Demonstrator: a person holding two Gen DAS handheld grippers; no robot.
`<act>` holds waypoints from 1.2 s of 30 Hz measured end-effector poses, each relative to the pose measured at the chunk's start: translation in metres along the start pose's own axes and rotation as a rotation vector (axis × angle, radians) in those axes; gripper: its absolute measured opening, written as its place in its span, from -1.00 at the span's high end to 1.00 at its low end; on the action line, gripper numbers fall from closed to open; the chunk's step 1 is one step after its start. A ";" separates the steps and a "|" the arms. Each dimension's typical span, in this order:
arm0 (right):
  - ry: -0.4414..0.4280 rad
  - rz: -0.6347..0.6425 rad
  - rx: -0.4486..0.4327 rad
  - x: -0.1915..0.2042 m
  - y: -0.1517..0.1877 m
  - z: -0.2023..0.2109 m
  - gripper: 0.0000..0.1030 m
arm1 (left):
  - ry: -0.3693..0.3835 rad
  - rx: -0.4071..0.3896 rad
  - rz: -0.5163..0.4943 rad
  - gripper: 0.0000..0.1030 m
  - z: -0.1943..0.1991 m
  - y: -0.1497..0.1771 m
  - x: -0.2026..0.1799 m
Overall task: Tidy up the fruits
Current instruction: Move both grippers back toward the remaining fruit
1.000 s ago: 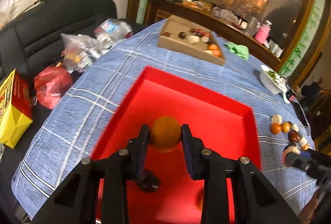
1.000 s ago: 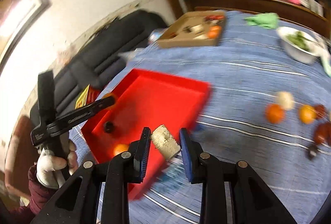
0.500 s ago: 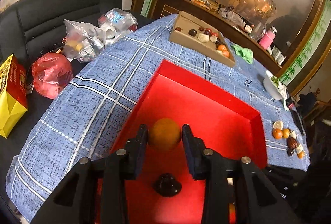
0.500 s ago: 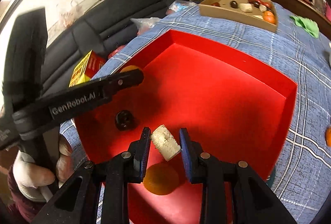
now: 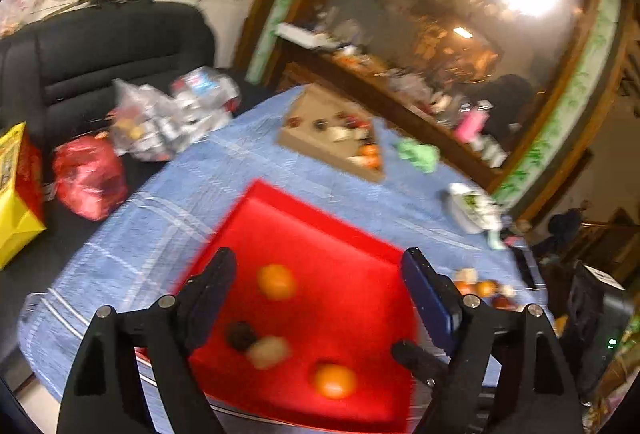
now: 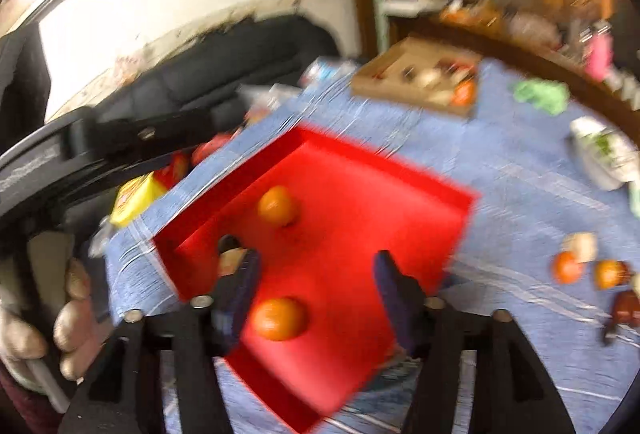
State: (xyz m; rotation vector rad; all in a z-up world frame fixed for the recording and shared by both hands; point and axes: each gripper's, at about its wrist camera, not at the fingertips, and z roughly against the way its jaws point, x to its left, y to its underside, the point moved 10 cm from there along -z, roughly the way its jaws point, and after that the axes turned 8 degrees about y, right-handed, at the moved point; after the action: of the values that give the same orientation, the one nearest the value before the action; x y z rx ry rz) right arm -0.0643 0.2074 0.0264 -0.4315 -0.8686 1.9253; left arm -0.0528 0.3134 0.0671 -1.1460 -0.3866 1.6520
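Note:
A red tray [image 5: 316, 222] lies on the blue checked cloth. In it are two oranges [image 5: 277, 281] [image 5: 334, 380], a dark fruit [image 5: 241, 335] and a pale piece [image 5: 267, 352] touching the dark one. My left gripper [image 5: 320, 266] hovers above the tray, its jaws opening wide, nothing between them. My right gripper [image 6: 316, 266] also hangs over the tray [image 6: 400, 177], jaws opening and empty. The near orange [image 6: 280, 318] lies on the tray floor below it. The far orange [image 6: 277, 205] and dark fruit [image 6: 228, 242] lie beyond. Both views are blurred.
Several loose fruits [image 6: 568, 268] sit on the cloth right of the tray. A cardboard box [image 6: 420, 81] with more fruit, a green cloth [image 6: 540, 95] and a white bowl [image 6: 604, 153] stand further back. Bags [image 5: 160, 121] and a yellow box [image 5: 16, 193] lie on the sofa at left.
Both grippers have opened. The left let go of its orange, the right dropped the pale piece beside the dark fruit. Both have drawn back above the tray.

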 end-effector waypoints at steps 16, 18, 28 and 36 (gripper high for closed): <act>0.009 -0.460 -0.075 -0.153 0.044 0.139 -0.53 | 0.214 -0.081 -0.114 -0.62 0.075 0.000 -0.133; 0.063 -0.474 -0.088 -0.180 0.052 0.170 -0.54 | 0.238 -0.108 -0.143 -0.62 0.097 -0.005 -0.145; 0.399 -0.419 -0.266 -0.267 0.028 0.380 -0.69 | 0.175 -0.285 -0.278 -0.62 0.202 -0.062 -0.160; 0.747 -0.317 -0.360 -0.313 -0.038 0.535 -0.96 | 0.008 -0.347 -0.409 -0.75 0.232 -0.115 -0.172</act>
State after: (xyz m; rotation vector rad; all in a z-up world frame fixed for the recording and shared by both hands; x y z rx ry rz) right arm -0.2157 -0.2627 0.4024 -1.0729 -0.7133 1.1658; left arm -0.1793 0.2745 0.3485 -1.2268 -0.8679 1.2485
